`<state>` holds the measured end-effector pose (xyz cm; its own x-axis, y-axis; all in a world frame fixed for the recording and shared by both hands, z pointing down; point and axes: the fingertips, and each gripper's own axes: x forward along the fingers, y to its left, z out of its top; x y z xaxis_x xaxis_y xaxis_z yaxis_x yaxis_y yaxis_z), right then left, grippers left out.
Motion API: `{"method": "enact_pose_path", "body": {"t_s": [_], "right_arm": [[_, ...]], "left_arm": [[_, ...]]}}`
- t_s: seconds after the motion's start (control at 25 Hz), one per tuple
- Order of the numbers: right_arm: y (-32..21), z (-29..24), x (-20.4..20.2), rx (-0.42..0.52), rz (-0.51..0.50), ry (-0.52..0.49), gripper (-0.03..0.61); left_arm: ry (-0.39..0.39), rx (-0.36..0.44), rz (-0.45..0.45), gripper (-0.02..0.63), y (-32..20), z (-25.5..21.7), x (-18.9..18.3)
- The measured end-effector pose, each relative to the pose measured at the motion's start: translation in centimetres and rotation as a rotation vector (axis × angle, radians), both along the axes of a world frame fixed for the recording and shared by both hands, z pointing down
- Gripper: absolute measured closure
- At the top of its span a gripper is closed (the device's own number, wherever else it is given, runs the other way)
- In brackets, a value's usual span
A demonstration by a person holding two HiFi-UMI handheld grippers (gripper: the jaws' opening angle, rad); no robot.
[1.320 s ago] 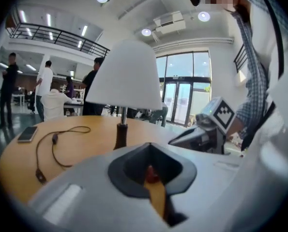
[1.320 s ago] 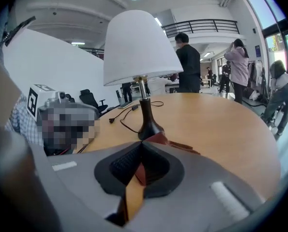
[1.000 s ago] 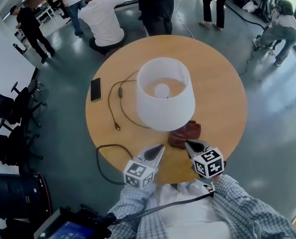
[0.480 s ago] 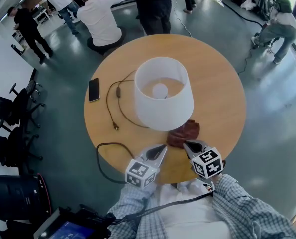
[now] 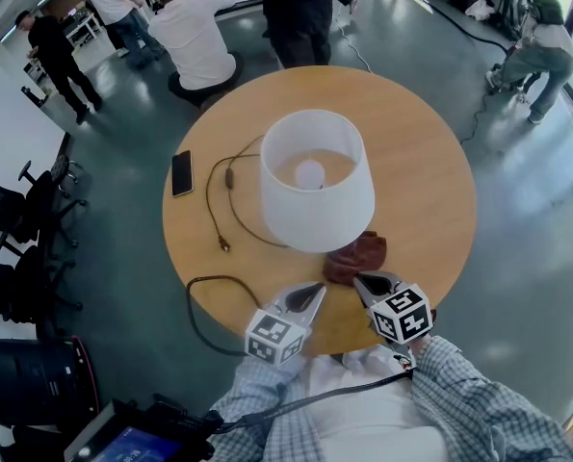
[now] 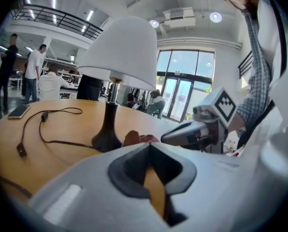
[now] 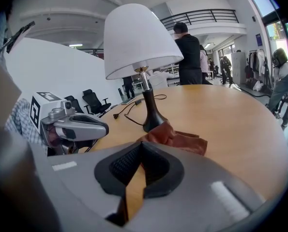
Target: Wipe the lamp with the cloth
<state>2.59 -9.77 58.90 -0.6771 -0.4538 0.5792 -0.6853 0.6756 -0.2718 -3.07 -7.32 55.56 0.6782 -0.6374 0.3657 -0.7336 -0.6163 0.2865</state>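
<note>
Both grippers, left (image 5: 312, 291) and right (image 5: 361, 281), closed, empty; brown cloth (image 5: 356, 257) beside lamp (image 5: 315, 178) base on round table (image 5: 421, 171).

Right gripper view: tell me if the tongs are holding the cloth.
No, the right tongs are shut on nothing, and the cloth lies on the table just ahead of them, beside the lamp.

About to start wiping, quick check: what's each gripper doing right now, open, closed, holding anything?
Left gripper: closed, holding nothing.
Right gripper: closed, holding nothing; the cloth lies on the table ahead of it.
</note>
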Motion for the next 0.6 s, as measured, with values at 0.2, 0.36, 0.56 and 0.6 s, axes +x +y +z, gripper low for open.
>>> {"method": "enact_pose_path", "body": {"t_s": [0.2,0.36,0.56,0.6], "right_arm": [[0.38,0.51,0.08,-0.009,-0.016,0.024,0.575],[0.25,0.43,0.36,-0.009,-0.006,0.029,0.575],[0.38,0.68,0.6,-0.012,0.003,0.041,0.575],[0.43,0.75,0.64,-0.012,0.003,0.045,0.575]], "left_arm": [[-0.003,-0.013,0.009,0.609,0.34,0.31,0.34],[-0.003,-0.016,0.004,0.609,0.22,0.28,0.38],[-0.005,-0.027,0.005,0.609,0.41,0.5,0.44],[-0.006,-0.029,0.008,0.609,0.47,0.55,0.47]]}}
